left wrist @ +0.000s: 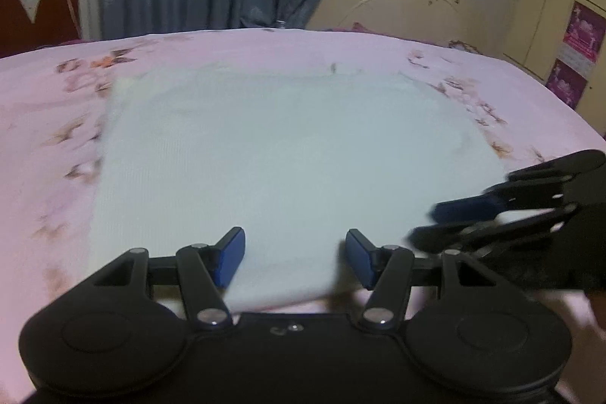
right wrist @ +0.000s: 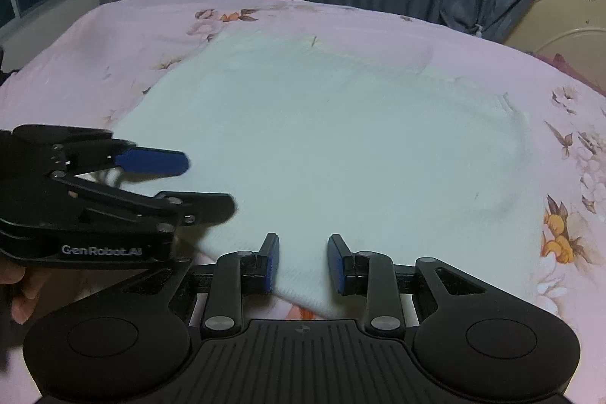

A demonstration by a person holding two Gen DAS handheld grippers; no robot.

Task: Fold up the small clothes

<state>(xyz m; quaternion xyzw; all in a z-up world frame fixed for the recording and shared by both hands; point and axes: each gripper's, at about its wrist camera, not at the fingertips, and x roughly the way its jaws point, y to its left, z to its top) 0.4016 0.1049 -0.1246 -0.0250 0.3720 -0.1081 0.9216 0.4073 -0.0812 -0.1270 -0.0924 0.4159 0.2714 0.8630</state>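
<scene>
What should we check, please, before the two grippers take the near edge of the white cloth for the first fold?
1. Left gripper open: ok.
2. Right gripper open: ok.
3. White cloth lying flat on the pink bedsheet: ok, only faint wrinkles.
4. Near edge between each gripper's fingers: ok, cloth shows in both gaps.
5. Pads touching the cloth: cannot tell.
6. Grippers apart from each other: ok, though close together.
</scene>
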